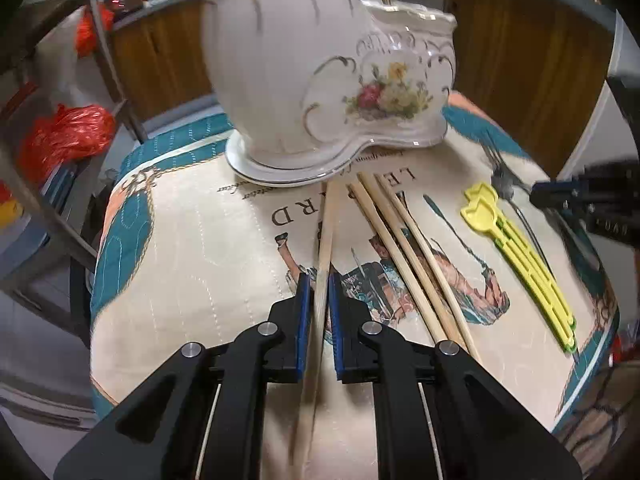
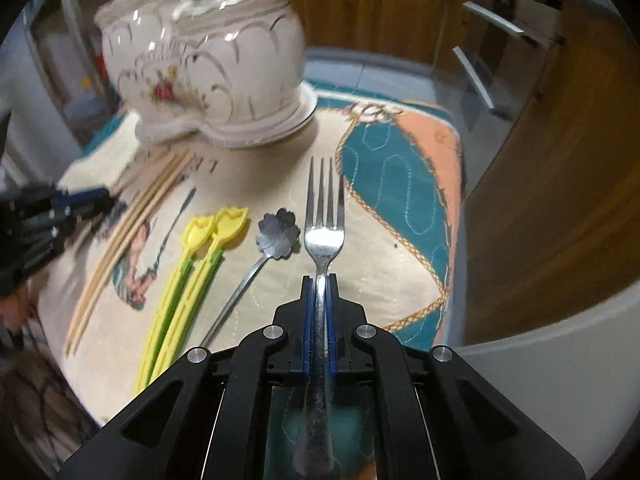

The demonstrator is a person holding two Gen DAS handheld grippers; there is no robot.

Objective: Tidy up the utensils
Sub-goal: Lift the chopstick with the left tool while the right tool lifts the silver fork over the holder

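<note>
My left gripper (image 1: pixel 319 280) has its jaws close around one wooden chopstick (image 1: pixel 327 232) that runs between the blue pads toward the white floral ceramic holder (image 1: pixel 320 64). Three more chopsticks (image 1: pixel 404 256) lie just to its right on the quilted mat. My right gripper (image 2: pixel 320 282) is shut on a steel fork (image 2: pixel 323 216), tines pointing forward above the mat. Two yellow-green plastic utensils (image 2: pixel 188 272) and a flower-bowled steel spoon (image 2: pixel 276 236) lie to its left. The holder (image 2: pixel 224 68) stands at the mat's far side, with sticks rising from it.
The quilted printed mat (image 1: pixel 192 264) covers a small table with drop-offs on all sides. Wooden cabinets (image 2: pixel 540 200) stand behind and to the right. Red plastic bags (image 1: pixel 68 136) sit on a metal rack at the left.
</note>
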